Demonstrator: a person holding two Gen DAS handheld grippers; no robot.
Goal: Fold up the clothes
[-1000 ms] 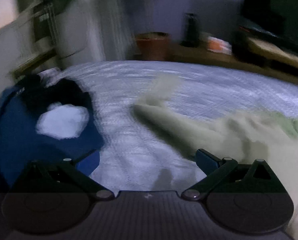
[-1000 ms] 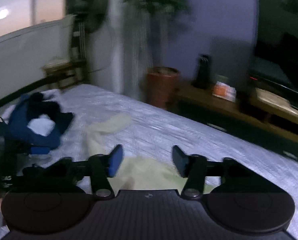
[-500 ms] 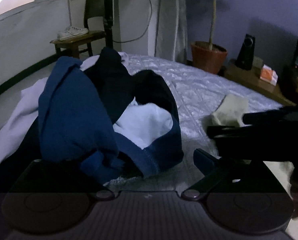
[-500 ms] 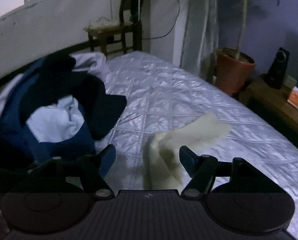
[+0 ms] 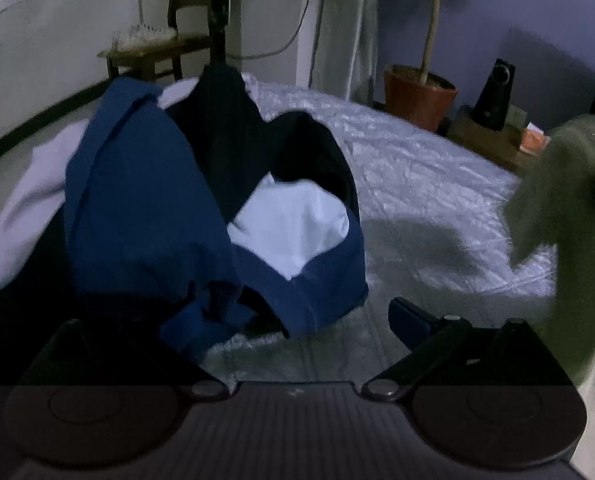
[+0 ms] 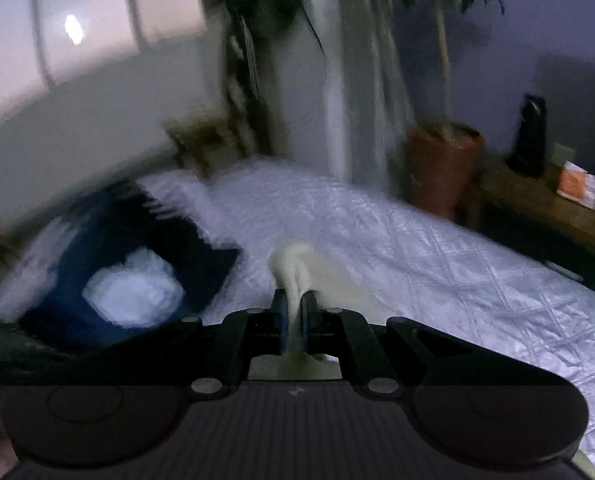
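Closing on the pale garment (image 6: 297, 268), right tool (image 6: 293, 320) pinches soft, light, floppy cloth w/ pads near an edge; left tool (image 5: 297, 320) gapes empty.

The right gripper (image 6: 293, 316), wide apart a second ago, is closing on the cream garment (image 6: 295, 268), now lifted off the bed (image 6: 437, 264).

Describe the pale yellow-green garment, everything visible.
The pale yellow-green garment looks like soft, thin, matte cloth with no visible print. A bunched fold of it sits pinched between the closing jaws of the right gripper, a rounded tuft poking out past the fingertips. In the left wrist view it hangs lifted at the right edge, draping down over the quilted bedspread. It lies apart from the blue clothes pile. Its full shape is hidden.
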